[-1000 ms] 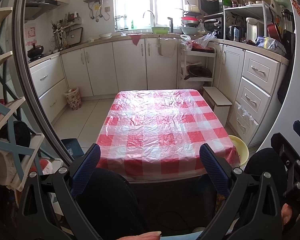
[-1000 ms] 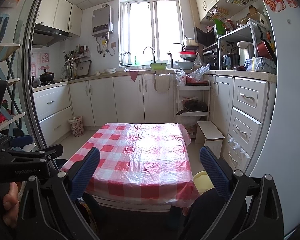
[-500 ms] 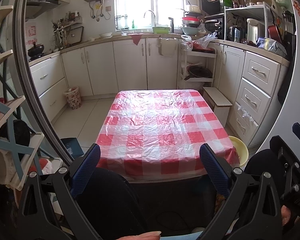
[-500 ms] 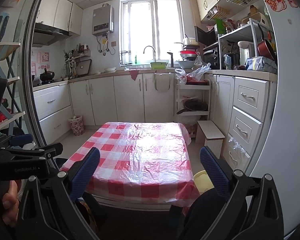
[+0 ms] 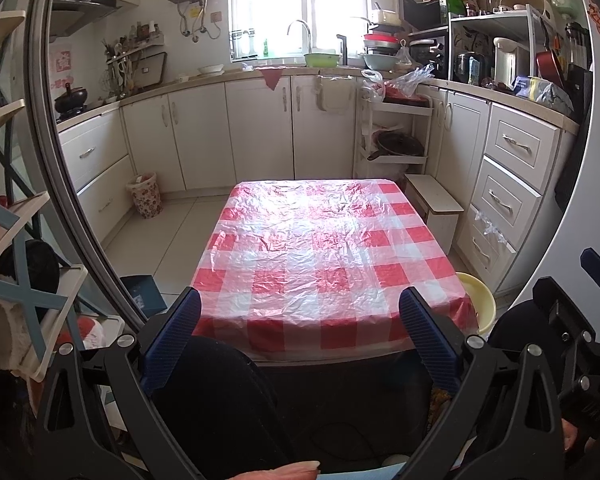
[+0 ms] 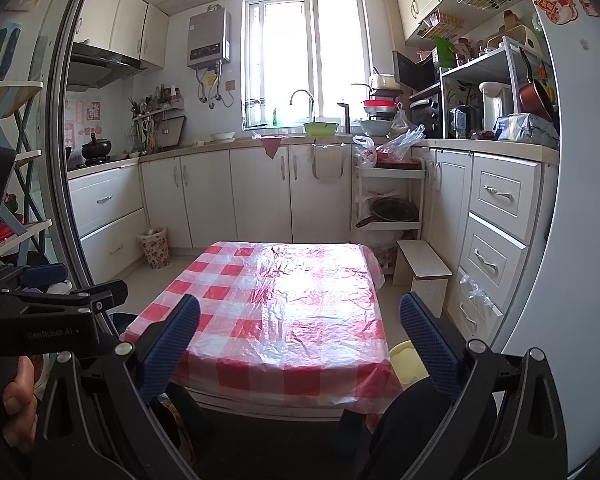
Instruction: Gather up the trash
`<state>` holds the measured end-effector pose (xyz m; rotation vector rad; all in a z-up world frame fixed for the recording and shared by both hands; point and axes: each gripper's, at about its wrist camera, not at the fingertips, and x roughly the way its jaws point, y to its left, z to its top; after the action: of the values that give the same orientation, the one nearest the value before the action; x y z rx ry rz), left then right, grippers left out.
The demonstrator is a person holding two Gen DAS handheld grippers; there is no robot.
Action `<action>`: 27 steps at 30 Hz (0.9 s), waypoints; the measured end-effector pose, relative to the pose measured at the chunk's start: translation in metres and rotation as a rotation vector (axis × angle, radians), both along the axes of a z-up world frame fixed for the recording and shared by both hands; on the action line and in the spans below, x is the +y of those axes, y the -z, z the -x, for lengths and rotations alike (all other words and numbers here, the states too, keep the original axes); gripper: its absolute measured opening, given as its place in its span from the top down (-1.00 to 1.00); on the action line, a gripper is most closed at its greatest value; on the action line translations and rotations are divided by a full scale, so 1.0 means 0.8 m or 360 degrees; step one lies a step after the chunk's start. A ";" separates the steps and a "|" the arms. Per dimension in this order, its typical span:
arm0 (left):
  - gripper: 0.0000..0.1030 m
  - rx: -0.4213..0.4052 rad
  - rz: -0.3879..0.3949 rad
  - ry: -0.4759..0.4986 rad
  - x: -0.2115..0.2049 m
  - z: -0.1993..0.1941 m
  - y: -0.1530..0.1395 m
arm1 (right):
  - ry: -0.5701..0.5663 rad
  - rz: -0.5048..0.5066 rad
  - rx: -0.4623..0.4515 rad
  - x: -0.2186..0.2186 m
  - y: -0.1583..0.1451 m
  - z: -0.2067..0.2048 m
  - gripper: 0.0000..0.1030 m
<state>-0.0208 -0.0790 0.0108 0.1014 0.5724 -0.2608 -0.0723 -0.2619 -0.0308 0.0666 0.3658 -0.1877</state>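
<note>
A low table with a red-and-white checked plastic cloth (image 5: 320, 256) stands in front of me; it also shows in the right wrist view (image 6: 284, 304). I see no trash on it. My left gripper (image 5: 300, 332) is open and empty, held before the table's near edge. My right gripper (image 6: 300, 340) is open and empty, also short of the near edge. A small patterned waste basket (image 5: 145, 195) stands on the floor by the left cabinets, also in the right wrist view (image 6: 154, 247).
A yellow basin (image 5: 476, 300) sits on the floor at the table's right corner. A white stool (image 5: 436, 204) and a shelf cart (image 5: 392, 136) stand at the right. Cabinets line the back and right. A blue-framed rack (image 5: 16, 240) is at my left.
Both views have shifted only slightly. The grippers stay open and nothing on the table has moved.
</note>
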 end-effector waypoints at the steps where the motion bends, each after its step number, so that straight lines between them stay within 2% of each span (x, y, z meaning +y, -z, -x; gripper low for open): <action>1: -0.85 0.0001 0.0001 0.0000 0.000 0.000 0.000 | -0.0001 0.0000 0.0002 0.000 0.000 0.000 -0.86; 27: -0.85 -0.0017 -0.0011 -0.0015 -0.002 0.006 -0.006 | -0.0002 -0.0011 -0.0017 -0.006 0.000 0.003 -0.86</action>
<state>-0.0255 -0.0807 0.0156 0.1067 0.5630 -0.2491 -0.0749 -0.2665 -0.0307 0.0742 0.3559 -0.1846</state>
